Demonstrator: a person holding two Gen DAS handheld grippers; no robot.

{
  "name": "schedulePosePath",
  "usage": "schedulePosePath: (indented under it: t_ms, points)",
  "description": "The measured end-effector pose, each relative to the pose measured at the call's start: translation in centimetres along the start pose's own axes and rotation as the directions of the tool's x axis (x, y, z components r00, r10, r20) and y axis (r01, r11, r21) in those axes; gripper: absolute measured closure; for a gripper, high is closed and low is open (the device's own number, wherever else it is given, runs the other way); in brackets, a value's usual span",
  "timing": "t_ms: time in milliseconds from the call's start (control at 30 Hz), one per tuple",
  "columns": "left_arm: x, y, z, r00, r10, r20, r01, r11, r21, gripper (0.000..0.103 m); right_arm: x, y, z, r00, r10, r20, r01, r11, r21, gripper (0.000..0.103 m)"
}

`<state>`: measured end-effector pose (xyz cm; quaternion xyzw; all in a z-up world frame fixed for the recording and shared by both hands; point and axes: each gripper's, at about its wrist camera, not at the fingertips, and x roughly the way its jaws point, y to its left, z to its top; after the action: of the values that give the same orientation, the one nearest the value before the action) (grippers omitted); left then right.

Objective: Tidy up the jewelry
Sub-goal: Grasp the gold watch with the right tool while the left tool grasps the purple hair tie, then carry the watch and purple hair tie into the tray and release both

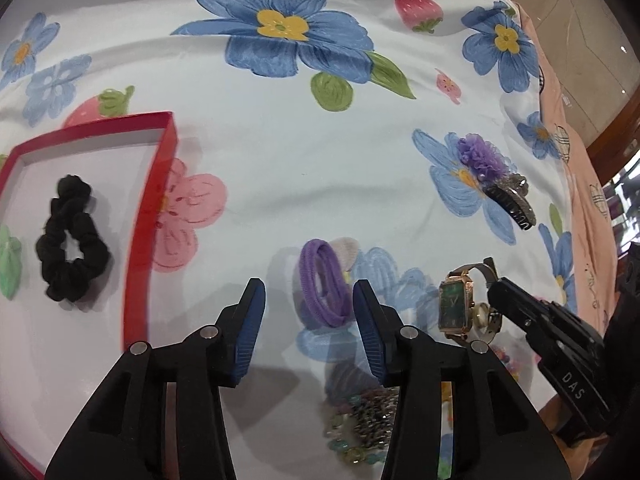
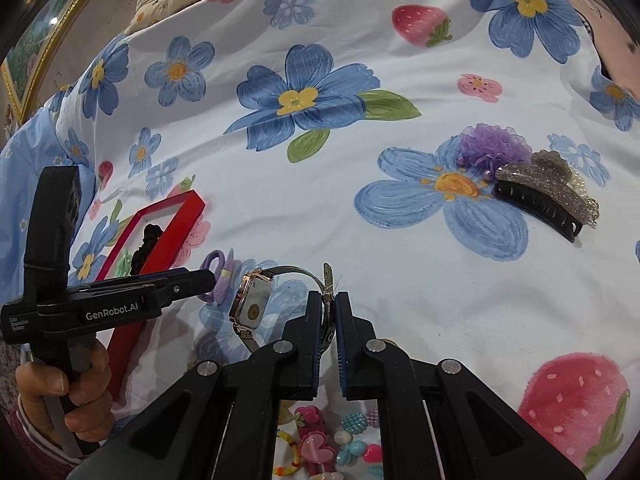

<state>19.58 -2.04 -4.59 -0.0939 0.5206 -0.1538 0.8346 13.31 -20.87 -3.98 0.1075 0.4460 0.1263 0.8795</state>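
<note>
Nearest the right wrist camera, a heap of bright beads and a heart clip lies under the right gripper. Its jaws are nearly closed, pinching the mesh strap of the watch; watch tilted on edge, case back toward this camera, green dial visible from the left wrist camera. Left gripper spread wide, gripping nothing, fingertips either side of the purple ties on the sheet. Beaded bracelets sit below its right finger. Left of it, the red box holds a black scrunchie and something green at its left edge. Farther right, well apart from the watch: a glitter claw clip touching a purple ruffle piece; pearls just behind the clip.
</note>
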Motion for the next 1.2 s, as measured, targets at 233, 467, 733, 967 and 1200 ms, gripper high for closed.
schedulePosePath:
  t_ms: [233, 467, 733, 967, 1200]
  points:
    - [1.2, -1.1, 0.1, 0.999, 0.038, -0.012, -0.037, 0.999, 0.039, 0.054, -0.8, -0.9, 0.2, 1.000, 0.003, 0.018, -0.003, 1.000, 0.023, 0.097]
    - [0.9, -1.5, -0.4, 0.998, 0.067, 0.013, -0.067, 0.993, 0.092, 0.093, -0.9, -0.8, 0.4, 1.000, 0.010, 0.023, -0.011, 1.000, 0.028, 0.097]
    - [-4.2, 0.1, -1.9, 0.996, 0.031, 0.089, -0.037, 0.997, 0.074, 0.093, -0.9, 1.3, 0.4, 0.998, 0.053, 0.020, -0.053, 0.999, 0.004, 0.097]
    - [-8.1, 3.9, -3.8, 0.990, 0.047, 0.131, -0.047, 0.999, 0.000, 0.093, -0.6, 4.9, 0.8, 0.995, 0.099, 0.013, -0.099, 0.994, -0.047, 0.097]
    - [-11.1, 8.7, -5.5, 0.981, 0.100, 0.165, -0.087, 0.993, -0.084, 0.093, 0.5, 9.6, 1.0, 0.987, 0.161, -0.014, -0.161, 0.981, -0.109, 0.097]
